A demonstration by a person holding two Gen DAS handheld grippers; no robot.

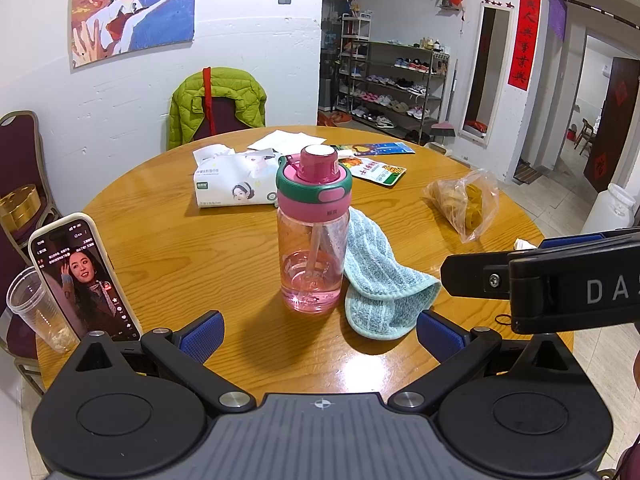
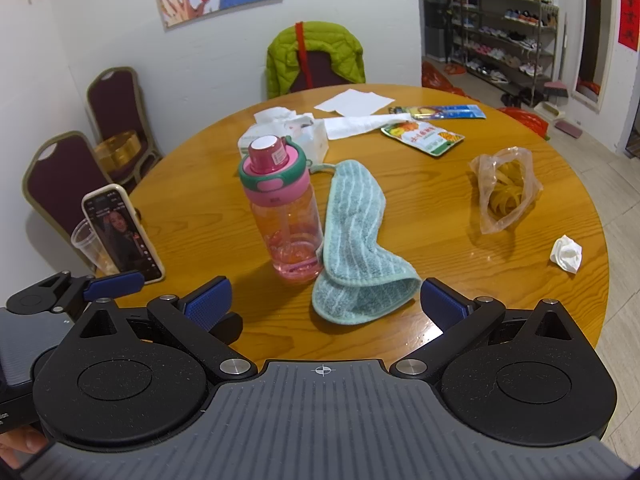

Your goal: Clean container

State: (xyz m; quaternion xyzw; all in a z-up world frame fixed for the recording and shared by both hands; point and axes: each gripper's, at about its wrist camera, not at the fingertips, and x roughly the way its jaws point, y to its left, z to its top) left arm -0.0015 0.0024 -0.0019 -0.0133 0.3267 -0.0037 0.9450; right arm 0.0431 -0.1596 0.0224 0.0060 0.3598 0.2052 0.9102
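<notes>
A pink transparent water bottle (image 1: 311, 236) with a pink and green lid stands upright on the round wooden table (image 1: 200, 248). It also shows in the right wrist view (image 2: 284, 216). A light blue striped cloth (image 1: 380, 280) lies folded on the table, touching the bottle's right side; it shows in the right wrist view (image 2: 356, 248) too. My left gripper (image 1: 318, 336) is open and empty, just in front of the bottle. My right gripper (image 2: 326, 304) is open and empty, just in front of the cloth's near end. The right gripper's side shows in the left wrist view (image 1: 540, 276).
A phone (image 1: 84, 276) leans on a clear plastic cup (image 1: 36, 308) at the table's left edge. A tissue pack (image 1: 236, 180), snack packets (image 2: 424, 134), a plastic bag of rubber bands (image 2: 506, 192) and a crumpled tissue (image 2: 566, 254) lie around. Chairs stand behind the table.
</notes>
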